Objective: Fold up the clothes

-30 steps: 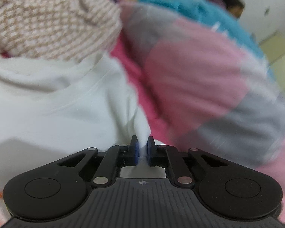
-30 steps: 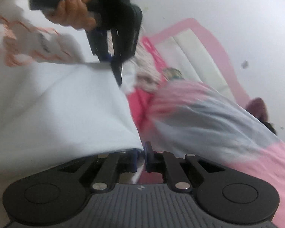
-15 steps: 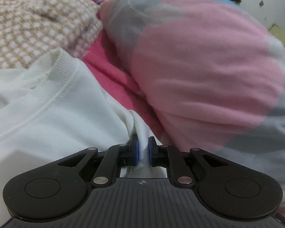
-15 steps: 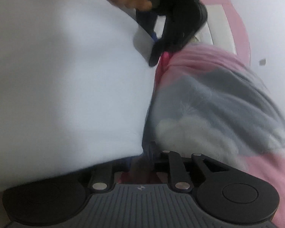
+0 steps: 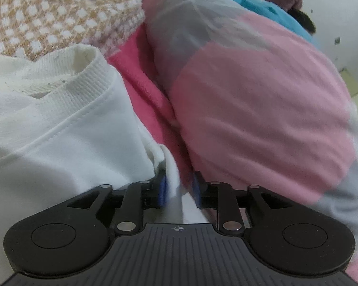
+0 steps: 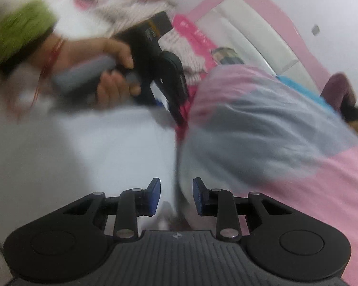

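1. The white sweatshirt (image 5: 66, 147) lies flat beside the pink-and-grey bundle (image 5: 262, 109). A fold of its edge sits between the left tool (image 5: 178, 188) pads as the jaws open; it could catch and drag.
2. The right tool (image 6: 176, 196) jaws are opening with no cloth pressed between them, so the freed hem may slide against the bundle and wrinkle.

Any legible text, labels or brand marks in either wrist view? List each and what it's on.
None can be read.
Yellow label on the black block atop the left tool: print too blurred to read.
Pink strip beyond it: pale marks, illegible.
White sweatshirt and pink and grey bedding: no print visible.
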The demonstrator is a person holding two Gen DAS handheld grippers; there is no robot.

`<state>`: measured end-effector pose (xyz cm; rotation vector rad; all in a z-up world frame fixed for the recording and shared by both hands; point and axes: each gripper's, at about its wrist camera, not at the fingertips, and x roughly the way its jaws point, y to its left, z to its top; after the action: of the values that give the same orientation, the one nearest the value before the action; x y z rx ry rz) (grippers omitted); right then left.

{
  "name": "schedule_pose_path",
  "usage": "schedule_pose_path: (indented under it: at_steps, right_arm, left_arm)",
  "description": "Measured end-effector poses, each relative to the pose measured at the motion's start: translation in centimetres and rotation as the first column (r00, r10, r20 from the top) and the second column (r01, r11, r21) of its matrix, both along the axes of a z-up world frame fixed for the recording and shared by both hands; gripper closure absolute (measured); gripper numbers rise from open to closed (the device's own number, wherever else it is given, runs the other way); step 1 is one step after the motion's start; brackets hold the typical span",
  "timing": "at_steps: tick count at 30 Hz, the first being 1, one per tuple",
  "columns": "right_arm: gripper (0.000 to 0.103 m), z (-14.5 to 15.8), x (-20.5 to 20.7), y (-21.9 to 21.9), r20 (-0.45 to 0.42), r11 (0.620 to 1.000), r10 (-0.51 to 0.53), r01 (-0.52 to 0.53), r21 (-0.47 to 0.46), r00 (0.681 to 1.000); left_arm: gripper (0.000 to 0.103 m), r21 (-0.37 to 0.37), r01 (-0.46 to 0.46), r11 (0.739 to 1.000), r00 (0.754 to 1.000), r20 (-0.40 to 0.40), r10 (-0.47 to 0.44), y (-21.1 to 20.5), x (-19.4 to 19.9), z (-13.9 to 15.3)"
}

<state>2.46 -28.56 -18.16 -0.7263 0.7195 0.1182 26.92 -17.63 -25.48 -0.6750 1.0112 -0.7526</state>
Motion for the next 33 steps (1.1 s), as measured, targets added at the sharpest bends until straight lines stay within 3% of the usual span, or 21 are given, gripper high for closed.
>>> schedule_pose_path:
  at_steps: [3,6,10,13,15,17,18,19,20,22,26,29,33]
  right_arm:
    - [0.073,-3.7,1.8,-1.7,-0.165,0.991,-0.079,0.095,0.091,0.983]
    - [0.073,-3.8,1.4,-3.3,-0.165,0.974,-0.116,0.145,0.172,0.979]
    - [0.072,-3.8,1.1,-3.2,-0.164,0.974,-0.116,0.145,0.174,0.979]
    - [0.072,-4.0,1.0,-3.3,-0.152,0.976,-0.112,0.138,0.168,0.982]
    - [0.072,-4.1,0.7,-3.3,-0.145,0.975,-0.113,0.137,0.174,0.983]
    - [0.072,-4.4,1.3,-3.8,-0.14,0.973,-0.115,0.14,0.185,0.983]
    - [0.072,-4.6,1.7,-4.2,-0.139,0.971,-0.117,0.142,0.192,0.983]
    - [0.072,-4.6,1.9,-4.4,-0.136,0.97,-0.119,0.145,0.197,0.983]
    - [0.072,-4.7,1.7,-4.5,-0.133,0.968,-0.122,0.147,0.203,0.984]
    - [0.072,-4.7,1.5,-4.7,-0.127,0.965,-0.127,0.152,0.215,0.984]
    - [0.072,-4.5,1.1,-4.9,-0.124,0.961,-0.135,0.16,0.224,0.983]
    - [0.073,-2.7,1.2,-4.8,-0.09,0.958,-0.125,0.143,0.247,0.988]
    - [0.072,1.3,3.3,-4.4,-0.015,0.917,-0.071,0.071,0.393,0.997]
  left_arm:
    - [0.073,0.022,-0.014,1.0,1.0,0.014,0.014,0.8,1.0,1.2]
    - [0.062,0.044,-0.137,0.99,0.987,0.089,0.132,3.9,2.0,3.5]
    - [0.059,-0.025,-0.221,0.975,0.97,0.103,0.222,8.0,2.9,5.4]
    - [0.047,-0.062,-0.131,0.989,0.981,0.136,0.139,8.1,2.2,6.0]
    - [0.045,-0.056,-0.008,0.998,0.993,0.116,0.014,6.2,2.1,5.4]
    - [0.045,0.014,0.099,0.995,0.992,0.076,-0.1,3.0,2.1,3.5]
    - [0.046,0.072,0.103,0.992,0.991,0.075,-0.108,2.1,2.2,2.9]
    - [0.058,0.129,0.107,0.986,0.99,0.075,-0.117,1.2,2.4,2.2]
    - [0.061,0.166,0.094,0.982,0.991,0.074,-0.107,0.7,2.7,1.8]
    - [0.064,0.137,-0.018,0.99,0.997,0.072,0.008,1.6,3.8,2.1]
    - [0.053,0.069,-0.241,0.968,0.971,0.009,0.241,4.3,5.6,3.4]
    - [0.049,0.04,-0.26,0.965,0.966,0.002,0.26,5.5,4.6,4.9]
    - [0.045,0.118,-0.169,0.979,0.982,0.102,0.158,7.1,1.4,6.9]
